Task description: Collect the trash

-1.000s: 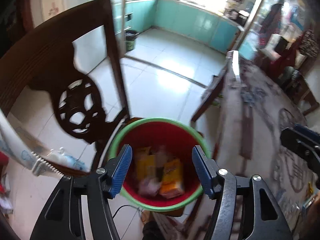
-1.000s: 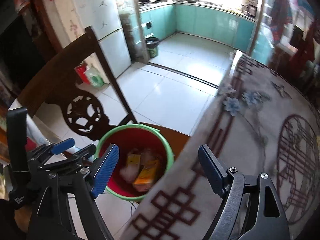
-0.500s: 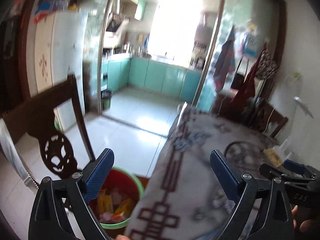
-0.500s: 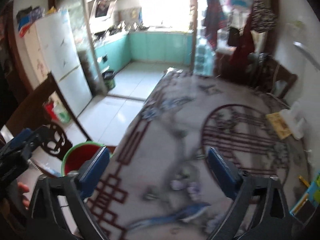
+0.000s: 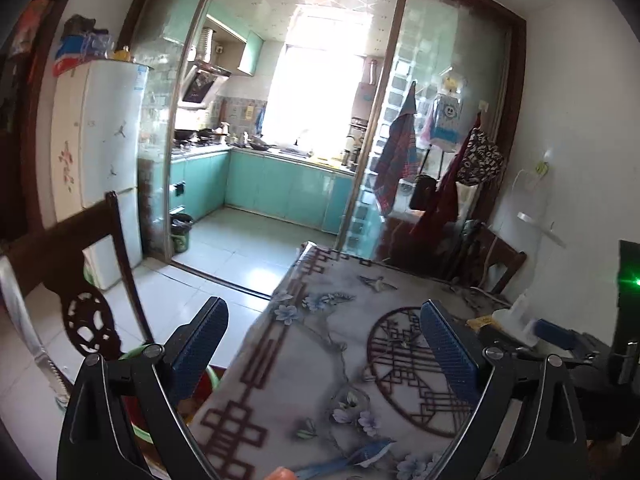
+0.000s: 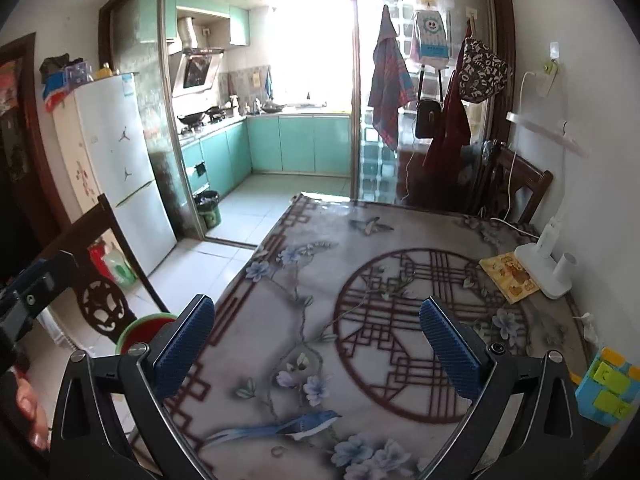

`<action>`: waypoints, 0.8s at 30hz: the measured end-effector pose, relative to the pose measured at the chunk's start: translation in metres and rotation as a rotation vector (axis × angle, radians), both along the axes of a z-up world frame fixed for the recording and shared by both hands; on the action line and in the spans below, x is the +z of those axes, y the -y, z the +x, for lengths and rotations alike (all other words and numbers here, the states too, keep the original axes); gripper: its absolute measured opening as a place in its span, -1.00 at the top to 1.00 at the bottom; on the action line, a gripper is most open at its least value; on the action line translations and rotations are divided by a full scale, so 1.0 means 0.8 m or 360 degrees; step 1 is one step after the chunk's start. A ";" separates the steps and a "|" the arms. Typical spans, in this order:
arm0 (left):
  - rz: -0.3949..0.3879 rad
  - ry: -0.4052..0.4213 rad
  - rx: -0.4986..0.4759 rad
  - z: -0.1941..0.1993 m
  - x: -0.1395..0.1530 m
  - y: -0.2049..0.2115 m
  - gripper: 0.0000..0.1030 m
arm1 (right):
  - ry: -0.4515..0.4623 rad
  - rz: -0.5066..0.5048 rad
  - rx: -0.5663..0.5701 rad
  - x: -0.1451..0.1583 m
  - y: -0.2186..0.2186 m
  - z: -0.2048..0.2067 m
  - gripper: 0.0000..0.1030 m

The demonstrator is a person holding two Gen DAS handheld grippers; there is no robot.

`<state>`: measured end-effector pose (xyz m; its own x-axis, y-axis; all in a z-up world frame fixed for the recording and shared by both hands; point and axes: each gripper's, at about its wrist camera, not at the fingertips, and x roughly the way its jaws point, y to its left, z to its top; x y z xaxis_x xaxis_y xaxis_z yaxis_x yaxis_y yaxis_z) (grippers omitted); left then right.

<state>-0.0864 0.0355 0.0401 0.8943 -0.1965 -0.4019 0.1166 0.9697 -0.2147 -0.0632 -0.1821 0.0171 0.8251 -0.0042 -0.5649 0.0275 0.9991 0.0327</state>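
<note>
**A:** Start at the tongs. What are they doing?

**B:** Both stand wide apart with nothing between the pads. The left gripper [image 5: 324, 348] and the right gripper [image 6: 316, 344] have just been spreading, and each is empty. A second ago they hung over the red bucket; now both look out across the tabletop [image 6: 400, 240] toward the kitchen.

**A:** So something got dropped?

**B:** I'd judge so. The earlier view showed yellow packets lying in the bucket under the opening jaws. That load looks delivered, and the hands have come back up for another pass.

**A:** Where is the bucket now?

**B:** The red bucket [image 6: 146, 330] with its green rim sits on the chair seat just off the tabletop's left edge, beside the carved chair back [image 6: 100, 304]. Only a slice of rim and wall shows, so I can't see its contents from here.

**A:** Anything left to collect?

**B:** A flat yellow packet [image 6: 510, 276] lies near the far right edge, touching the base of the white lamp [image 6: 546, 272]. That seems the likeliest trash. A blue and yellow block toy [image 6: 606, 392] sits at the near right edge; probably not rubbish.
</note>
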 end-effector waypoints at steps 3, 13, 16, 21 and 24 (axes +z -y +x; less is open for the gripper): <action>0.0089 -0.0002 0.0103 -0.006 0.003 0.009 -0.89 | 0.0016 0.0005 -0.0009 0.001 0.009 -0.002 -0.99; 0.0116 -0.0035 0.0173 0.004 -0.009 0.011 -0.89 | 0.0020 0.0013 0.0005 -0.001 0.027 0.003 -0.99; 0.0116 -0.0027 0.0184 0.012 -0.013 0.011 -0.89 | 0.0023 0.0011 0.0008 -0.001 0.029 0.006 -0.99; 0.0104 -0.0026 0.0180 0.023 -0.019 0.013 -0.89 | 0.0021 0.0009 0.0006 0.000 0.032 0.010 -0.99; 0.0109 -0.0034 0.0181 0.029 -0.020 0.014 -0.89 | 0.0013 0.0015 0.0001 -0.001 0.036 0.014 -0.99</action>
<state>-0.0630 0.0242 0.0238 0.9003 -0.0658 -0.4302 0.0010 0.9888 -0.1490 -0.0520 -0.2108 0.0164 0.8299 0.0018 -0.5580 0.0266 0.9987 0.0427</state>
